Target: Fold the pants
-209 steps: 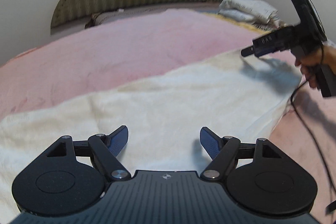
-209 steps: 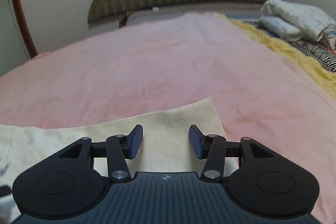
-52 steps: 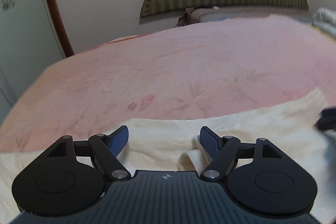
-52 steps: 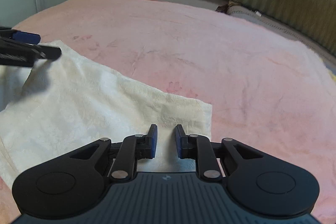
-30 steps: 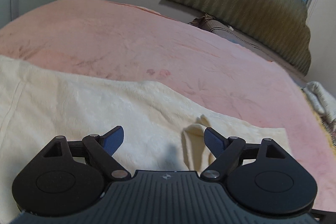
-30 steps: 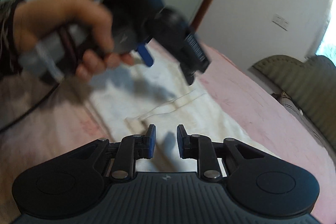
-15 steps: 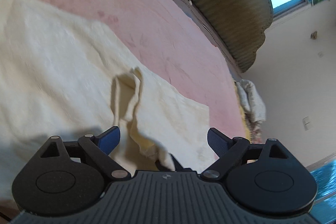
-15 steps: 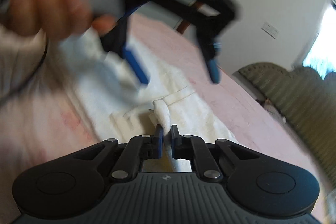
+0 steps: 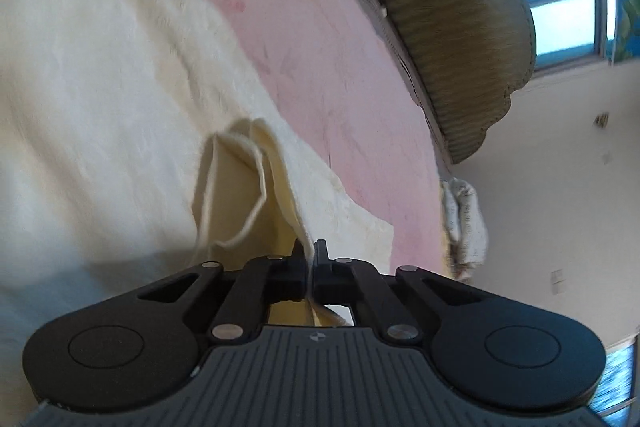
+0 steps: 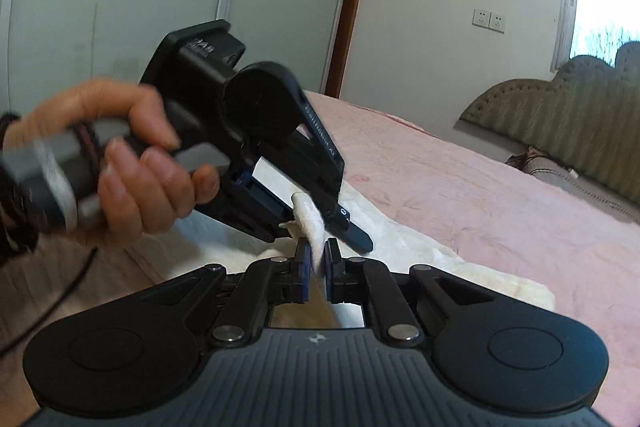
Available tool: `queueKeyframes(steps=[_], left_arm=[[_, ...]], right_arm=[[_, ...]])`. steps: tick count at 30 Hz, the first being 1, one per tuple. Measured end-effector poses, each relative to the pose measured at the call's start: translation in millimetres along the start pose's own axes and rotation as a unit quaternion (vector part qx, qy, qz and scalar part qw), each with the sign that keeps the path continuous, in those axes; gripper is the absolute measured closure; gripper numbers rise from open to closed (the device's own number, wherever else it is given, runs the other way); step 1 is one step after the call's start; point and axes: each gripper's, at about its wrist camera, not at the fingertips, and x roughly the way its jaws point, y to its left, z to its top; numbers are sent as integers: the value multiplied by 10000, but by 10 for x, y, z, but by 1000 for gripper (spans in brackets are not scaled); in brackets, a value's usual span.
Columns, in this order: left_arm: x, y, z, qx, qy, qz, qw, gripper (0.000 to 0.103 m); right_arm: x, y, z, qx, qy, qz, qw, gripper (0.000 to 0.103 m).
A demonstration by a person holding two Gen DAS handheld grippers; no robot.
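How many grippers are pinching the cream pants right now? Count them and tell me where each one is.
2. The left gripper is shut on a raised fold of the pants. The right gripper is shut on a bunched bit of the same cloth, right beside it over the pink bedspread.

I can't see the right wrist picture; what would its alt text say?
The right gripper pinches a bunched edge of cream pants lying on a pink bed cover. Just beyond, a hand holds the left gripper, also at that fabric.
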Motion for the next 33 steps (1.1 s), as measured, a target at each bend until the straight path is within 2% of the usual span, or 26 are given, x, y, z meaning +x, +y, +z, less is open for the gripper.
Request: queueKeyframes(steps=[3,5,8,10,12,14,16,17,19,20,21,22,24,25,29,31,33], left_arm=[[-155,-178,-77,841,-304,427,9951,101],[-147,-204,-118,1156,-244,685,9906,101],[-18,-88,-200,1215,32,889,9886,101],[-17,-62,-233,1308,-48,893,9874,100],[-26,-70,-223,1347,-53,890,9869,100],[-23,-66,-215,1399,-63,888,9862,99],[-22,-72,-228,1444,-110,902,9853,99],[-36,-72,-262,1494,-146,919,9844,99],[-34,-98,-285,1623,-187,958,9819,96],[-21,-118,-308,1699,-202,976,9804,96],[-19,-129,-318,1759,-217,1007,9790,96],[-5,-158,-330,1845,-234,1046,9770,96],[13,-212,-346,1993,-238,1136,9730,94],[12,-230,-349,2019,-237,1170,9721,85],[-78,-236,-303,1865,-240,1222,9745,81],[-177,-271,-260,1865,-439,1368,9719,82],[-284,-353,-207,2011,-774,1582,9636,81]], right_arm=[[26,14,17,136,-35,227,9996,96],[65,52,1,96,54,346,9993,96],[220,103,-74,26,520,447,9976,94],[281,99,-139,-109,848,491,9951,93],[153,25,-125,-158,895,672,9936,92],[-56,-185,-74,171,748,833,9936,92],[-235,-485,-49,671,558,554,9946,92],[-279,-641,-73,920,549,284,9938,92],[-272,-904,-208,1260,897,-373,9873,92],[-209,-1014,-327,1368,1306,-665,9797,93],[-148,-1083,-433,1427,1627,-701,9738,93],[-149,-1096,-498,1448,1662,-664,9731,93],[-201,-1069,-465,1554,1538,-650,9736,92],[-202,-1043,-419,1539,1423,-565,9762,92],[33,-875,-162,1332,1064,-433,9844,91],[193,-812,-39,1093,991,-413,9882,91],[399,-817,26,1033,996,-375,9889,91]])
